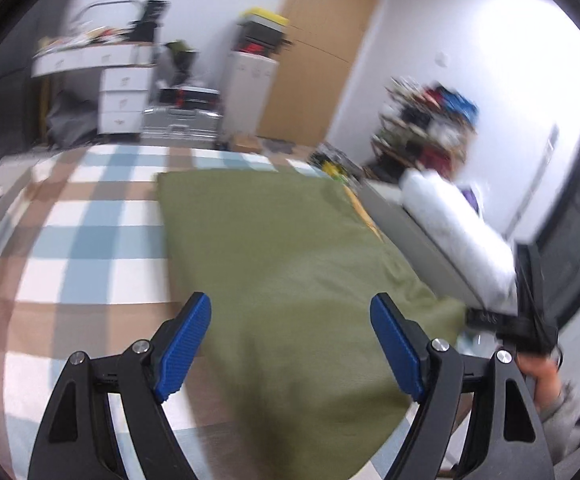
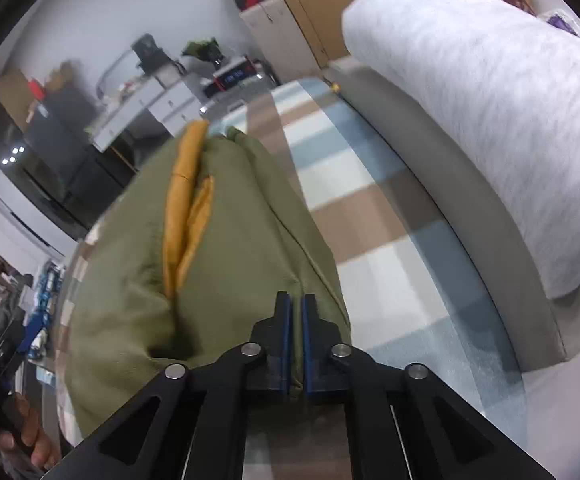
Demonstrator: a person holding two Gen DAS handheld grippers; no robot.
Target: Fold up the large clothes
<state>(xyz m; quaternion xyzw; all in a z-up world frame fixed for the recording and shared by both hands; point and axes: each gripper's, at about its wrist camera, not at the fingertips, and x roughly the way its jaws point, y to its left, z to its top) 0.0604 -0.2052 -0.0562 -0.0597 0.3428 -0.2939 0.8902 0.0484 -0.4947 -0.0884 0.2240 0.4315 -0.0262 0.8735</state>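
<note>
As it lies, olive garment lengthwise away

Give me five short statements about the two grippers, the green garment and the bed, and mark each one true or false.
1. The right gripper is shut on an edge of the green garment. True.
2. The left gripper is clamped on the garment. False: its jaws stand wide open above the cloth, holding nothing.
3. The garment shows an orange lining. True.
4. The garment lies on a plain white sheet. False: it lies on a checked bed cover in blue, brown and white.
5. A white pillow lies beside the bed cover. True.
</note>
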